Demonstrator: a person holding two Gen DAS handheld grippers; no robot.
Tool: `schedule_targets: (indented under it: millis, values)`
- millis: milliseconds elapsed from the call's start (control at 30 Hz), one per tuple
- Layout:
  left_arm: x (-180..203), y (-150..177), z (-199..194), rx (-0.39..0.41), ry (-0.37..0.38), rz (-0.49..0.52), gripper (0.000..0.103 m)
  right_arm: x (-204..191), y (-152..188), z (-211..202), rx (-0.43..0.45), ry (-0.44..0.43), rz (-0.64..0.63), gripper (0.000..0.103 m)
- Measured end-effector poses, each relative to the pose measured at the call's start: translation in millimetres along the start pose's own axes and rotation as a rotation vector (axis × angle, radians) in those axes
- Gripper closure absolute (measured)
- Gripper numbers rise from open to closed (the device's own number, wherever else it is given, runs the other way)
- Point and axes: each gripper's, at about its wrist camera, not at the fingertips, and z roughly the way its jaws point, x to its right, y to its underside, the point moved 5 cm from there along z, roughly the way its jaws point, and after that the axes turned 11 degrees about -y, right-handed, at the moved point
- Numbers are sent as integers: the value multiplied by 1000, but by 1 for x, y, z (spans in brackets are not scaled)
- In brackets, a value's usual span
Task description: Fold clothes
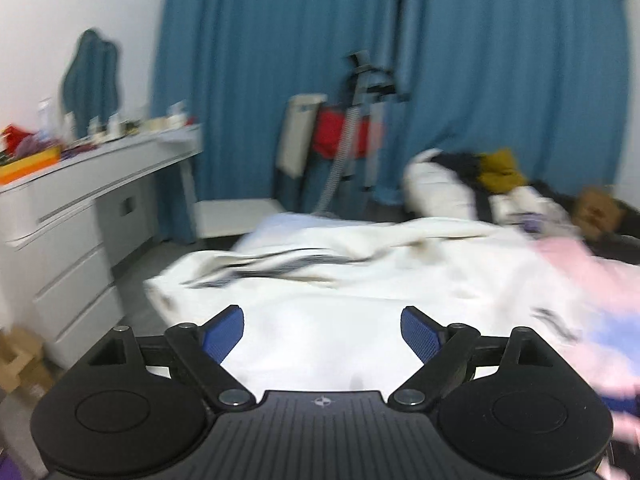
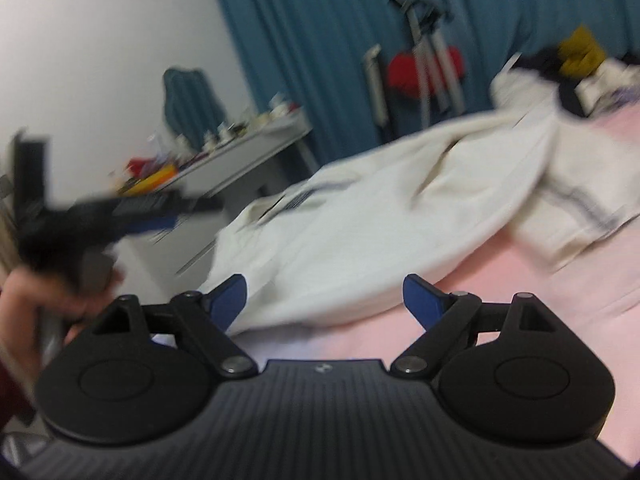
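Both tools are released and hold nothing: the left hand-held gripper [image 1: 322,330] has its blue pads spread wide over bare white cloth at lower centre of its view, and the right hand-held gripper [image 2: 325,300] likewise stands wide apart, its left pad over the near hem and its right pad over pink; so the step in hand looks like the pause between one fold and the next grasp. The white garment [image 2: 400,216] lies rumpled across the middle of both views on a pink sheet [image 2: 560,300], with dark stripes showing in its folds; the next move likely calls for picking two fresh corners or edges, and the heavy blur makes it hard to tell which edge is the hem. In the right view a hand [image 2: 36,300] at lower left grips the other tool. Around: a heap of other clothes [image 1: 496,172] at the far right of the bed; a white table [image 1: 100,184] crowded with bottles at upper left; a blue curtain [image 1: 280,60] behind; a tripod [image 1: 360,120] and a red item against it. Nothing lies on the garment; the heap and the bed's left edge are the nearest limits.
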Motion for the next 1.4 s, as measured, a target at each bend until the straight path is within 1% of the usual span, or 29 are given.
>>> schedule_targets:
  millis: [100, 133, 233, 333, 400, 467, 533, 633, 700, 833, 900, 967, 1067, 1167, 1233, 1300, 1367, 1400]
  values:
    - [37, 12, -31, 1, 80, 15, 14, 16, -15, -40, 49, 70, -34, 16]
    - [47, 14, -40, 8, 85, 29, 14, 23, -20, -51, 62, 97, -41, 16]
    - [71, 23, -64, 25, 109, 22, 14, 40, -31, -80, 94, 168, -68, 16]
    - [87, 38, -75, 29, 135, 2, 14, 53, -32, -102, 99, 245, -125, 16]
    - [91, 48, -75, 42, 142, 13, 14, 62, -27, -115, 125, 276, -142, 16]
    - [94, 60, -75, 40, 144, 33, 14, 73, -17, -123, 143, 302, -121, 16]
    - [95, 69, -72, 37, 143, 56, 14, 84, -8, -123, 130, 321, -72, 16]
    - [97, 73, -59, 15, 149, 73, 14, 86, -9, -118, 105, 323, -49, 16]
    - [102, 76, -51, 7, 159, 90, 14, 84, -13, -119, 108, 342, -51, 16]
    - [128, 72, -19, -16, 180, 180, 14, 91, -11, -127, 107, 391, -3, 17]
    - [146, 68, -2, -6, 187, 237, 14, 99, -12, -132, 116, 416, 19, 17]
    - [168, 62, 24, -9, 172, 284, 14, 108, -13, -137, 125, 452, 38, 16]
    - [206, 51, 70, -25, 93, 336, 14, 124, -15, -142, 134, 480, 70, 17]
    - [247, 37, 118, -33, 130, 345, 15, 143, -12, -145, 132, 493, 105, 17]
    - [277, 30, 147, -38, 139, 350, 15, 155, -9, -145, 135, 501, 124, 16]
    - [307, 22, 177, -38, 151, 359, 15, 171, -1, -138, 113, 531, 133, 16]
    - [337, 16, 202, -17, 155, 376, 15, 188, 6, -127, 103, 552, 138, 17]
    - [351, 13, 215, -2, 149, 392, 18, 196, 9, -121, 91, 562, 134, 17]
